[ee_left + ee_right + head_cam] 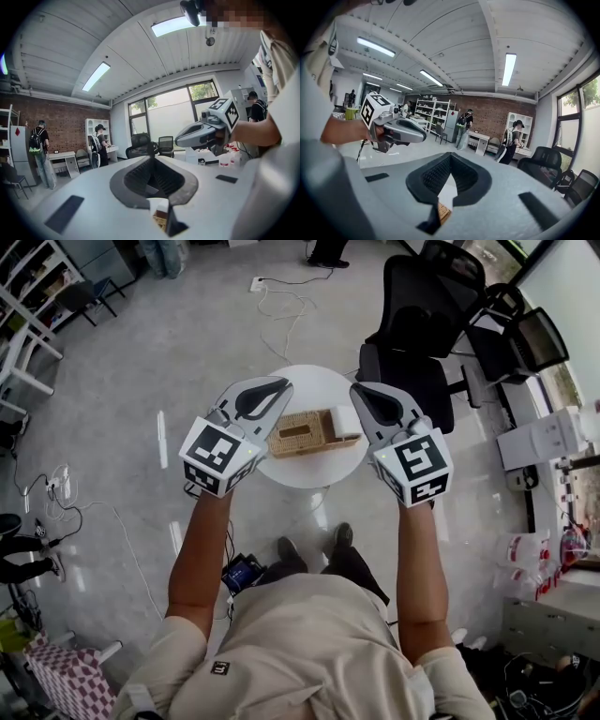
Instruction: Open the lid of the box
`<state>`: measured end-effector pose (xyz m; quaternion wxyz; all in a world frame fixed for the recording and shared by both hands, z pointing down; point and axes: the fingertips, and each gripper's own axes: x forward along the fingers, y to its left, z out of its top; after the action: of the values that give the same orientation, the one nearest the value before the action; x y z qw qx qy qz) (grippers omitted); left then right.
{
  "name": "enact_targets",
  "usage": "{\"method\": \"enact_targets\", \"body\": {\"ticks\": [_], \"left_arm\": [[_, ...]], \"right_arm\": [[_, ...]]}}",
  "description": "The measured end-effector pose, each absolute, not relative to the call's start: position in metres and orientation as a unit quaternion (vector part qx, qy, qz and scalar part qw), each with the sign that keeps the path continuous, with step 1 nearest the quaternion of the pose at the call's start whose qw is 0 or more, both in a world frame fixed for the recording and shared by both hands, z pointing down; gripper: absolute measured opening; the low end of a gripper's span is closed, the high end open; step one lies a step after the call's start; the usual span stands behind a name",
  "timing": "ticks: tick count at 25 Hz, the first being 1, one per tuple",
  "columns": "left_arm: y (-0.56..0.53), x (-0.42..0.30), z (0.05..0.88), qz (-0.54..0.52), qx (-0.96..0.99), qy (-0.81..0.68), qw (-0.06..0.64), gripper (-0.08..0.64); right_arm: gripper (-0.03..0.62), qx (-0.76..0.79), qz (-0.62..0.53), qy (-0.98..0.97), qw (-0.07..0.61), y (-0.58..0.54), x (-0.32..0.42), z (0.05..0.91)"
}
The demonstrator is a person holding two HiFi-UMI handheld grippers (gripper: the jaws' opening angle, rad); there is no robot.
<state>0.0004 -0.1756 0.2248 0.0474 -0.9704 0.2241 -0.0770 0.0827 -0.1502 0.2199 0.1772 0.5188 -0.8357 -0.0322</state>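
Box (302,432) — one, on round table (314,474); left hand-held gripper (279,387), right hand-held gripper (361,390) — both closed, empty.

The box (302,433) lies mid-counter (314,381), open from above, with bare top on its far and near sides. The left claw (281,386) and right claw (358,390) flank it closely over the counter's left and right rims, narrowing side room. A black chair (417,306) crowds the far right; the floor (169,362) at left lies open.
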Motion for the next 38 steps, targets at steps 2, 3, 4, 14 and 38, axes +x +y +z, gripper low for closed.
{"method": "enact_targets", "body": {"ticks": [2, 3, 4, 14, 38], "left_arm": [[-0.182, 0.002, 0.233, -0.083, -0.968, 0.231, 0.044, 0.026], [-0.186, 0.003, 0.237, -0.086, -0.967, 0.236, 0.043, 0.026], [-0.190, 0.003, 0.241, -0.088, -0.965, 0.241, 0.043, 0.026], [-0.228, -0.025, 0.296, -0.112, -0.950, 0.291, 0.018, 0.028], [-0.246, -0.027, 0.462, -0.193, -0.936, 0.294, -0.029, 0.028]], "right_arm": [[-0.006, 0.511, -0.029, -0.841, 0.178, -0.159, 0.087, 0.228], [-0.006, 0.506, -0.027, -0.844, 0.179, -0.163, 0.089, 0.233], [-0.006, 0.500, -0.025, -0.847, 0.179, -0.168, 0.090, 0.238], [-0.006, 0.436, -0.004, -0.879, 0.194, -0.212, 0.070, 0.296], [0.000, 0.364, 0.031, -0.898, 0.247, -0.236, 0.060, 0.444]]}}
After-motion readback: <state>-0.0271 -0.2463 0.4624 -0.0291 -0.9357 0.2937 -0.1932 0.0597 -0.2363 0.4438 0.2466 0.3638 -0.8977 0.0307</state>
